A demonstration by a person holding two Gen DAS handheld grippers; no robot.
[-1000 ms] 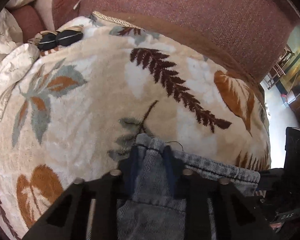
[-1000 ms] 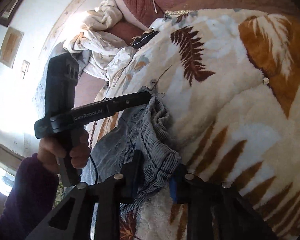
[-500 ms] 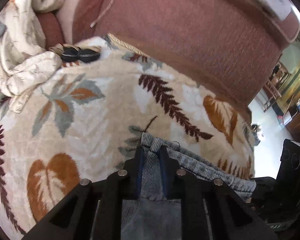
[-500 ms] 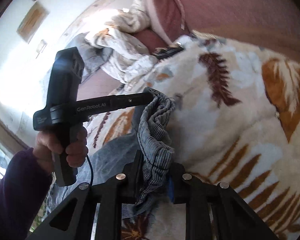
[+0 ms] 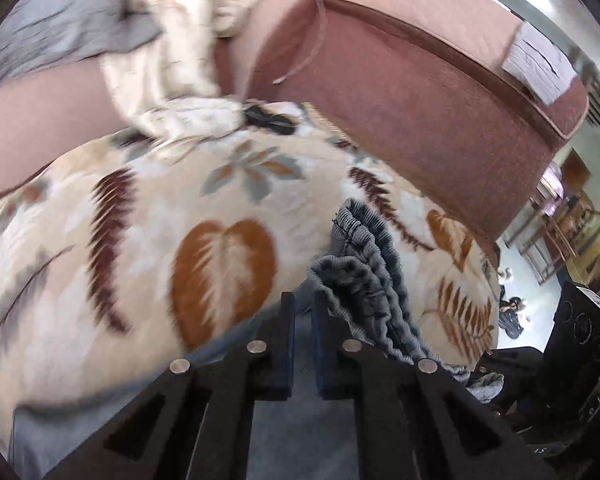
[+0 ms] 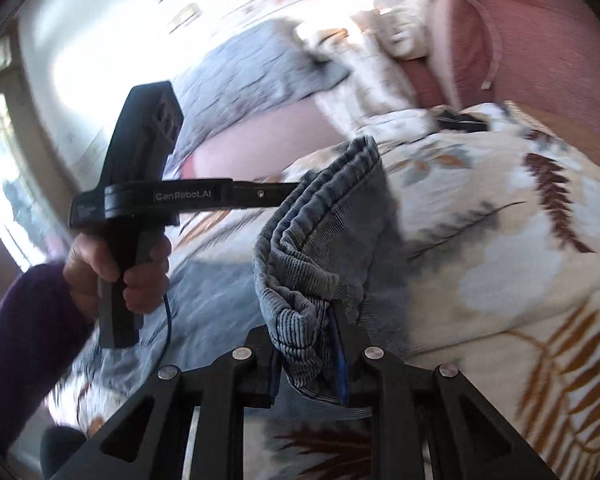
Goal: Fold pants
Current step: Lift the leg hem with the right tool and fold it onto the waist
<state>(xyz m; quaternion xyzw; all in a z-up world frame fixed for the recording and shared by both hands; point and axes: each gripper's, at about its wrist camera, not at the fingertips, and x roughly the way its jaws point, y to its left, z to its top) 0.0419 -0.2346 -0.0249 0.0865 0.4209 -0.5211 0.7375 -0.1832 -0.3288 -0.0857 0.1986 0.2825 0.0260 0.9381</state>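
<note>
The pants (image 5: 368, 276) are grey-blue ribbed fabric with a gathered waistband, held up above a leaf-patterned blanket (image 5: 140, 248). My left gripper (image 5: 303, 300) is shut on the pants fabric at one end of the waistband; it also shows from the side in the right wrist view (image 6: 296, 194), held by a hand. My right gripper (image 6: 308, 336) is shut on the bunched waistband (image 6: 300, 280) at the other end. The pants legs hang down onto the blanket (image 6: 500, 272) below.
A red-brown sofa back (image 5: 440, 92) runs behind the blanket. A crumpled cream cloth (image 5: 172, 60) and a grey cloth (image 5: 60, 28) lie at the far left. A small black object (image 5: 268, 118) sits at the blanket's far edge. The other gripper's body (image 5: 580, 344) is at right.
Both grippers have lifted the waistband off the blanket and swung it leftward and up. The waistband has bunched together between them. The views are motion-blurred.
</note>
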